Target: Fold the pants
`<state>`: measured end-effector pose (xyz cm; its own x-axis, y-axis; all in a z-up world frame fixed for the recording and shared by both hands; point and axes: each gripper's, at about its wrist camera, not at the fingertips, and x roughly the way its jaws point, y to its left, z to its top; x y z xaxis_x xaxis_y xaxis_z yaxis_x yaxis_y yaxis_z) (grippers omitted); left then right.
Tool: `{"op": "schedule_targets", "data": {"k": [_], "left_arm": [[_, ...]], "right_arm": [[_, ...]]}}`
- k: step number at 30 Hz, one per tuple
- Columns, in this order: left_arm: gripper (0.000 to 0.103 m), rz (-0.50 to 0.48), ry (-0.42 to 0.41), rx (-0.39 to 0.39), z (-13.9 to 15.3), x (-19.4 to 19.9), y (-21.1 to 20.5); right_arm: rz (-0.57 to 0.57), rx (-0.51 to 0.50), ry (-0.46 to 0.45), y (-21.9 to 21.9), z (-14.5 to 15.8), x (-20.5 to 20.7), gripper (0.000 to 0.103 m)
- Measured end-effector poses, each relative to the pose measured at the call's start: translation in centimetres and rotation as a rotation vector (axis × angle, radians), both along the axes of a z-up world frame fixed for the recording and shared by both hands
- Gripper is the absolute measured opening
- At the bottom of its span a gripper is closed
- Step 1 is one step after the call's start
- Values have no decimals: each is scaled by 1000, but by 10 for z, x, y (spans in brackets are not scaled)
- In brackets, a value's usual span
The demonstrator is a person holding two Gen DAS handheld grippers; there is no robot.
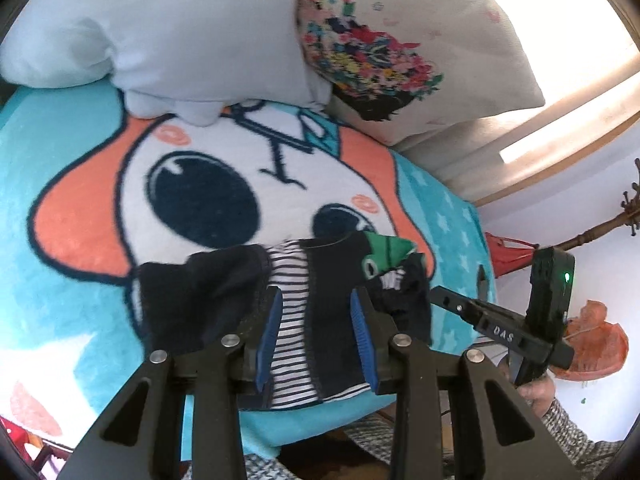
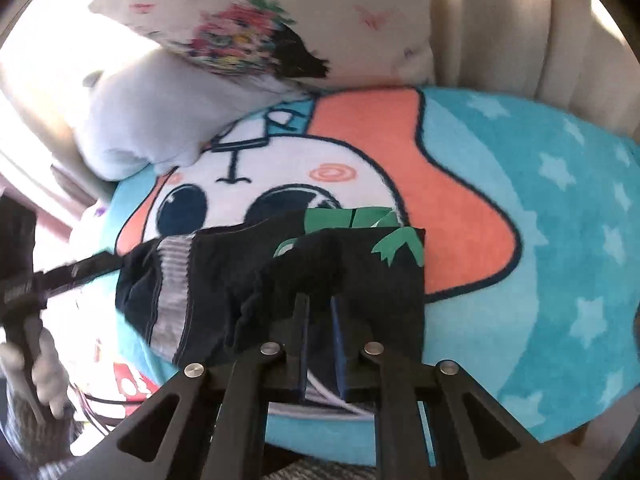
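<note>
The cartoon blanket [image 1: 80, 152], turquoise with a big-eyed face, covers the bed and gives you the flat, soft surface the fold needs. Its near edge drops off just under your tools, so the work sits close to you, within reach. At the far side, a pale blue pillow [image 1: 160, 32] and a floral pillow [image 1: 400, 32] lean together, well apart from the garment and out of the way.

The pants [image 1: 224, 292], small and dark navy with a striped lining and a green printed figure, lie bunched on the blanket's near part, over the lower half of the cartoon face. They look already doubled: in the right wrist view one dark layer lies over another, with the green print showing at the far edge. I judge the fold to be partly made and not yet smoothed.

Your left tool [image 1: 318, 332] stands open, its blue pads either side of the striped lining at the near edge; nothing is pinched. Your right tool [image 2: 320, 334] has its jaws drawn nearly together over the near hem, with dark cloth between the pads [image 2: 338, 344]. It appears to grip that hem, probably to hold the layer taut, though a narrow gap shows.
</note>
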<state>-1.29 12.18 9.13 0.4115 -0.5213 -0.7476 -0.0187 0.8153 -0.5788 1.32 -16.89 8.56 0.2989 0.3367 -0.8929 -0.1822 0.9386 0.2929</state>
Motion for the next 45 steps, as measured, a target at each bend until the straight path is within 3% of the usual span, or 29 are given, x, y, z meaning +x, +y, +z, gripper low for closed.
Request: {"op": "schedule_targets", "data": {"k": [3, 9, 15, 17, 19, 21, 24, 27, 31, 34, 40, 44, 45], "left_arm": [[33, 17, 14, 24, -5, -4, 6], [34, 86, 26, 40, -8, -15, 31], [37, 182, 61, 13, -21, -29, 60], [37, 196, 83, 1, -30, -32, 63], [36, 200, 112, -18, -42, -34, 63], [36, 206, 140, -28, -51, -35, 63], [36, 209, 147, -37, -56, -40, 65], [36, 218, 125, -51, -52, -47, 71], [36, 259, 116, -55, -52, -61, 87], [36, 287, 123, -54, -57, -73, 98], [36, 311, 133, -52, -63, -87, 107], [37, 288, 124, -50, -63, -88, 103], [37, 280, 122, -49, -63, -88, 101]], "right_arm": [[21, 24, 45, 19, -20, 0, 12], [70, -69, 76, 57, -51, 7, 12], [65, -53, 71, 47, -18, 4, 13], [82, -19, 58, 52, -4, 5, 18], [130, 27, 65, 68, 5, 10, 31], [169, 60, 76, 86, 7, 13, 33], [230, 109, 134, 126, 1, 19, 33], [304, 157, 224, 167, -11, 25, 49], [316, 163, 300, 211, -26, 35, 54], [319, 94, 314, 235, -35, 40, 60], [326, -140, 302, 287, -64, 37, 69], [353, -299, 245, 312, -76, 25, 70], [372, -333, 234, 317, -76, 22, 66]]}}
